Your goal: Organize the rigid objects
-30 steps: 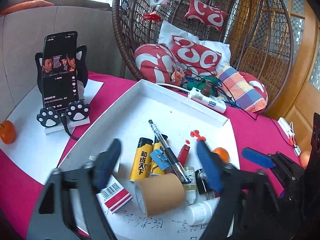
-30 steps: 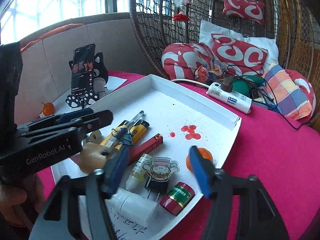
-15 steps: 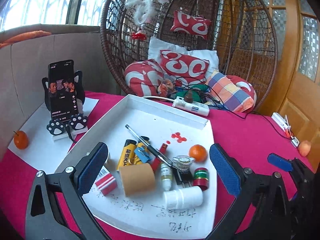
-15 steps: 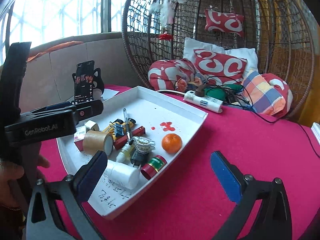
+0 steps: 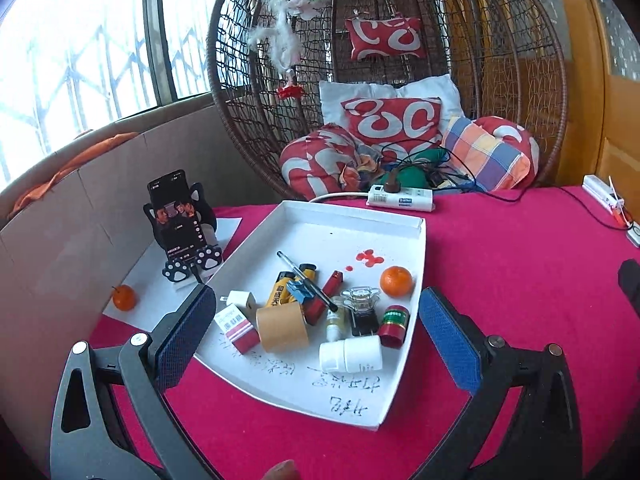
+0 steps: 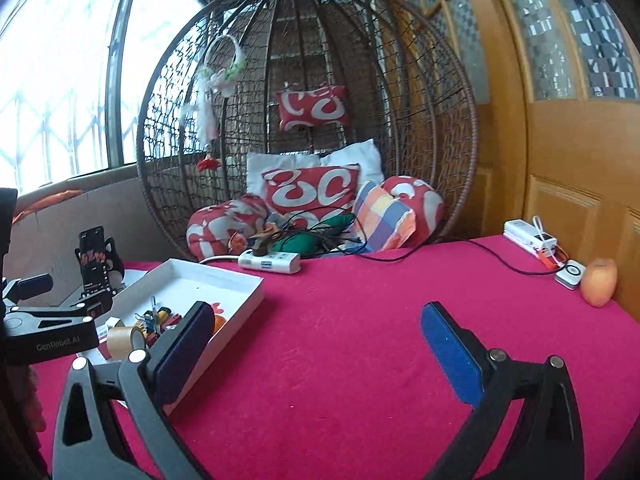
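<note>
Both grippers — left gripper, right gripper — are now drawn back from the tray, jaws spread wide, nothing held — sorting looks finished.

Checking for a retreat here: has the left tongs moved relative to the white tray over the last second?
Yes. The left tongs has pulled back and up from the white tray, which now looks smaller, and has opened wider.

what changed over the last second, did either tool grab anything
No grab. Both tools pulled up and back from the white tray: a second ago they hovered low over its clutter, half open. Now the left tool is wide open, high above the tray, and the right tool is wide open, swung out over bare red cloth. The tape roll, white bottle and orange stayed put.
</note>
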### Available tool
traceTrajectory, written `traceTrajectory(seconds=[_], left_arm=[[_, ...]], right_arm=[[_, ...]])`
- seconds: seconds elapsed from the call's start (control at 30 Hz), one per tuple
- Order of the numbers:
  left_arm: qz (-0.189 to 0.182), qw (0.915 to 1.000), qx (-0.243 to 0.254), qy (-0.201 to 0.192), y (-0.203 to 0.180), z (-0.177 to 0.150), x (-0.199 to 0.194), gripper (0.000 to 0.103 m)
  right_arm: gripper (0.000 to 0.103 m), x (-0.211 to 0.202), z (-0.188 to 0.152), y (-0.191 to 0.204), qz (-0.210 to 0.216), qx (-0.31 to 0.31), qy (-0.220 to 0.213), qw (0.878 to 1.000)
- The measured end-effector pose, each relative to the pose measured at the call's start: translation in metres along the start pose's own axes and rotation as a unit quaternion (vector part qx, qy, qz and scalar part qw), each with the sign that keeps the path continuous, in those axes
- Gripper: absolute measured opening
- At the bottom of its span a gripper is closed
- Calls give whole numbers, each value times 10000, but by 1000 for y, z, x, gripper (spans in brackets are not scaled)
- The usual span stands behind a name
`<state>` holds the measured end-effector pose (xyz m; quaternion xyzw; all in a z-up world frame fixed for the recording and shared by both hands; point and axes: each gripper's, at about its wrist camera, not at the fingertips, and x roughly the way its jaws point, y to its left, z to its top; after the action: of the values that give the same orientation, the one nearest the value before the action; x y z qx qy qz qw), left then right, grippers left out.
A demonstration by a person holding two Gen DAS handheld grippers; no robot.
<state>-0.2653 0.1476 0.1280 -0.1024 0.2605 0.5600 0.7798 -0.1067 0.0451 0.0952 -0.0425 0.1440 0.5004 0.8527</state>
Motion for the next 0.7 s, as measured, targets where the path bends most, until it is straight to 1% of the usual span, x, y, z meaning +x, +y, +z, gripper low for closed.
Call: traceTrajectory(seconds=[0.07,0.17,0.27,0.33,0.4,0.5,0.57,0.7], left_arm=[[-47,9999,-104,-14,-3,-3,-10,103],[-273,9996,45,51,-12,-9,-27,103],[-491,9987,79,90,-18,-18,-51,103],[-520,9986,134,30,-22,-24,-65,103],[-516,9984,214,-93,-25,-29,-78,103],[-454,9983,311,-194,-30,-35,-92,103],[-457,9983,329,-171,-31,-39,-95,103],[-596,9979,233,-61,-30,-46,-101,103]], right_arm=[[103,-8,1,-10,-79,133,-66,9999],[103,-18,1,-22,-199,336,-83,9992],[103,-23,-1,-33,1,604,148,9981],[103,-30,-4,-39,194,835,169,9962],[103,-43,-8,-44,261,971,31,9949],[103,-60,-9,-47,227,1054,-196,9940],[103,-71,-10,-49,222,1106,-307,9931],[103,-86,-15,-52,272,1172,-400,9919]])
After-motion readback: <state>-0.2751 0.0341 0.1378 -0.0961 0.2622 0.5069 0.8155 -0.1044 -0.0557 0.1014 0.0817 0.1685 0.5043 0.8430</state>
